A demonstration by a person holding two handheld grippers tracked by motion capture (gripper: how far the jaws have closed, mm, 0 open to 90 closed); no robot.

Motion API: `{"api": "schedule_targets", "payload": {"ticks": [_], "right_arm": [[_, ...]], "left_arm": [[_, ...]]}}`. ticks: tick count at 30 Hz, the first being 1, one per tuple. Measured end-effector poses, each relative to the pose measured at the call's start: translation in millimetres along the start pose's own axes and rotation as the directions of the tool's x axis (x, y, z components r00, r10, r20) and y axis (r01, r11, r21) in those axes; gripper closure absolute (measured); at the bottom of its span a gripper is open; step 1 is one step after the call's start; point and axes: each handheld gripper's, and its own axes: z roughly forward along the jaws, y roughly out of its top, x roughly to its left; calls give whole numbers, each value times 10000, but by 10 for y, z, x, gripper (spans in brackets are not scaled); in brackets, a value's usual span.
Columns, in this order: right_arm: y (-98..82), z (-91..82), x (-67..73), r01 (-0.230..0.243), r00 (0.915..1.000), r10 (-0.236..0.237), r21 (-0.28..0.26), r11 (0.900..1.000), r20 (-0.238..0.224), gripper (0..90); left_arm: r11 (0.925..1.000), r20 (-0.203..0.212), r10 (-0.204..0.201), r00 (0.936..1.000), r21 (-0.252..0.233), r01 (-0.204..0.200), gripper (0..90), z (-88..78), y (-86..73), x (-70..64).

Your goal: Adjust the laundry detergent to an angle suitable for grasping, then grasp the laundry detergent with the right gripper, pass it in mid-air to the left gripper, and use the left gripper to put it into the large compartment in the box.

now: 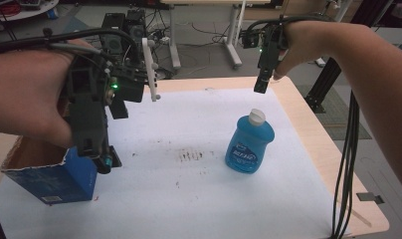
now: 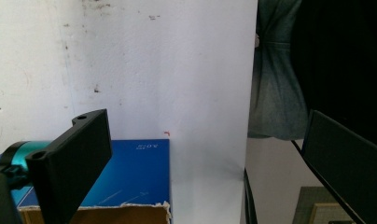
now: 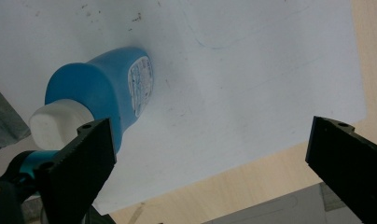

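Note:
A blue bottle [image 1: 249, 144] with a white cap [image 1: 256, 116] stands upright on the white sheet [image 1: 199, 199], right of the middle. In the right gripper view the blue bottle [image 3: 107, 86] lies at the upper left, beyond the left jaw. My right gripper [image 1: 260, 85] hangs above the table's far edge, behind the bottle, pointing down; the right gripper [image 3: 210, 125] is open and holds nothing. An open blue cardboard box [image 1: 52, 174] sits at the front left. My left gripper [image 1: 100, 152] hovers over the box's right end. The left gripper [image 2: 203, 122] is open and empty above the blue box [image 2: 130, 172].
The sheet covers a wooden table whose bare edge [image 1: 328, 144] runs along the right and far sides. Dark smudges [image 1: 190, 155] mark the sheet's middle. Black cables [image 1: 346, 169] hang off the right side. Table legs [image 1: 234, 40] and wiring stand on the floor beyond.

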Motion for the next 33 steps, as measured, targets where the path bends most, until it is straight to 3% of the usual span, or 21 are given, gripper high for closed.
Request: {"api": "schedule_targets", "payload": {"ticks": [10,22,33], "right_arm": [[-46,-45,23,8,10000,-7,-87,10000,88,7],[-57,-73,40,26,9999,-23,-208,9998,114,7],[-95,-100,76,41,10000,-36,-802,9968,63,7]], "left_arm": [[9998,-114,-157,9998,76,158,17,4,15,-23],[9999,-147,-56,9999,139,58,17,-12,21,-46],[9999,-288,-126,9995,108,129,17,-3,-7,-109]]}}
